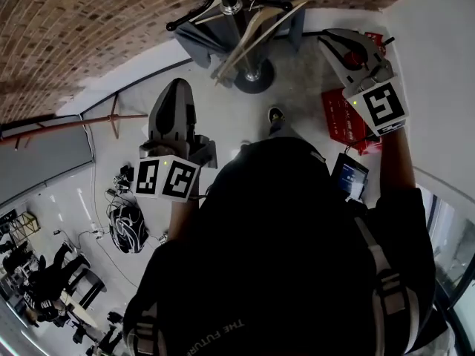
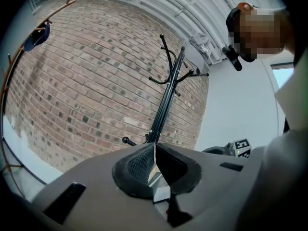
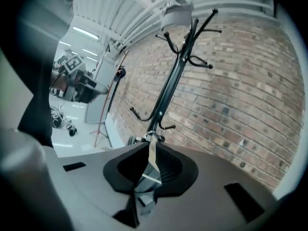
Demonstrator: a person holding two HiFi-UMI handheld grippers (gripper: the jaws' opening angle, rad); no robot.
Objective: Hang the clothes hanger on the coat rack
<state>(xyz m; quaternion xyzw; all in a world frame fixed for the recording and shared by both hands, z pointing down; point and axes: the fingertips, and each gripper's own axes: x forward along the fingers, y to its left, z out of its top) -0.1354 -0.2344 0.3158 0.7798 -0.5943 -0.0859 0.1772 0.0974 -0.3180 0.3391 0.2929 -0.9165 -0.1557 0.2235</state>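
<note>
The black coat rack stands at the top of the head view, with pale wooden clothes hangers hanging on it above its round base. My left gripper is held left of the rack, level and shut, with nothing in it. Its own view shows the rack's pole straight ahead beyond the closed jaws. My right gripper is raised to the right of the rack. In its view the jaws stand a narrow slit apart with nothing held; the rack lies beyond them.
A brick wall runs behind the rack. A red case and a tablet lie on the floor at the right. A copper stand, cables and a dark bag sit at the left.
</note>
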